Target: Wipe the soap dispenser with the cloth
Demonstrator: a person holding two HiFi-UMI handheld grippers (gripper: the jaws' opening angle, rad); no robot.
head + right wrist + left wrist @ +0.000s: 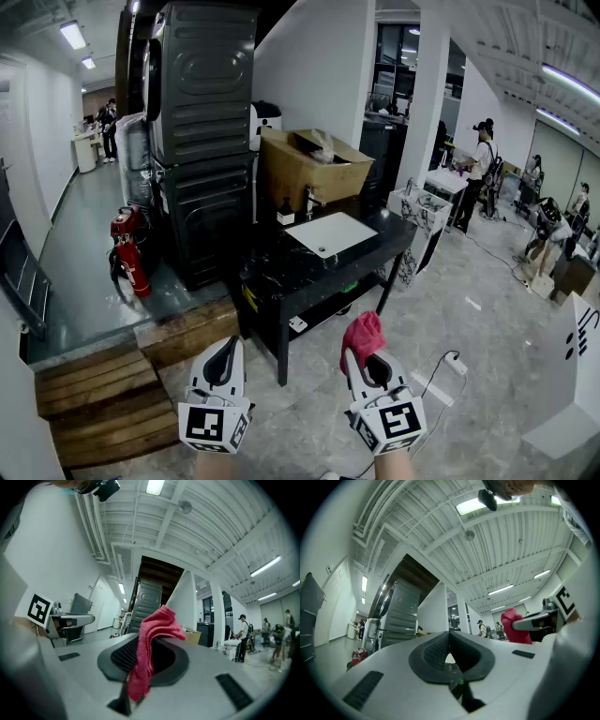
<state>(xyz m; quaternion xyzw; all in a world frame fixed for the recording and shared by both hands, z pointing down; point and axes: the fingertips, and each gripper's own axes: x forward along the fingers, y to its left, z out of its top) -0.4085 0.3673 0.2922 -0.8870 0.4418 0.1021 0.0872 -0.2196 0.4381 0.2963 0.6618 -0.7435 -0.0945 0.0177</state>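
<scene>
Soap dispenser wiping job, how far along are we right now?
Done: the red cloth is picked up, clamped in the right gripper. In hand: both grippers hang in front of the black counter, well short of it; the left gripper is shut and empty. Left: reach the soap dispenser standing beside the sink and wipe it; no wiping contact yet.
</scene>
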